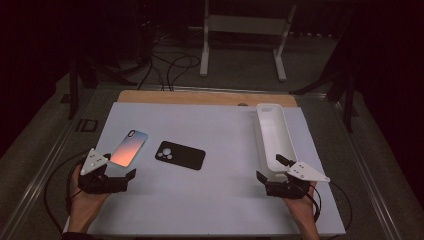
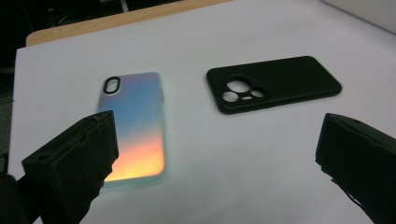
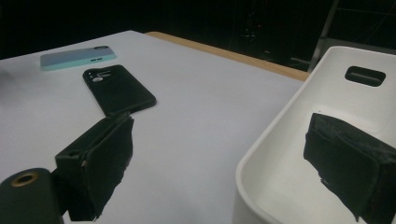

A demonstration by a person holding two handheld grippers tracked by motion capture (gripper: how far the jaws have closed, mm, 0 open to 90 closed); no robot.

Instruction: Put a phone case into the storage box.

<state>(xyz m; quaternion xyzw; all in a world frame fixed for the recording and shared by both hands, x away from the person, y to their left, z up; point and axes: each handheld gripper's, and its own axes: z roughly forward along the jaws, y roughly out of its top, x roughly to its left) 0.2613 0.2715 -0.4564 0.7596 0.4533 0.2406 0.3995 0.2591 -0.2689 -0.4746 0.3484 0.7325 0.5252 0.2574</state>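
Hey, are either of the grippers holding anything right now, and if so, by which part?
Nothing is held. The left gripper is open near the iridescent phone case; the right gripper is open, straddling the white plastic bin's wall.

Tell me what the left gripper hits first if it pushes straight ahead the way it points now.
Probably the iridescent phone case: it lies just ahead of the open left gripper, partly behind its left jaw. The black phone case lies farther on.

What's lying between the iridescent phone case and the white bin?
The black phone case lies between the iridescent phone case and the white bin, on bare white tabletop, as the high view shows.
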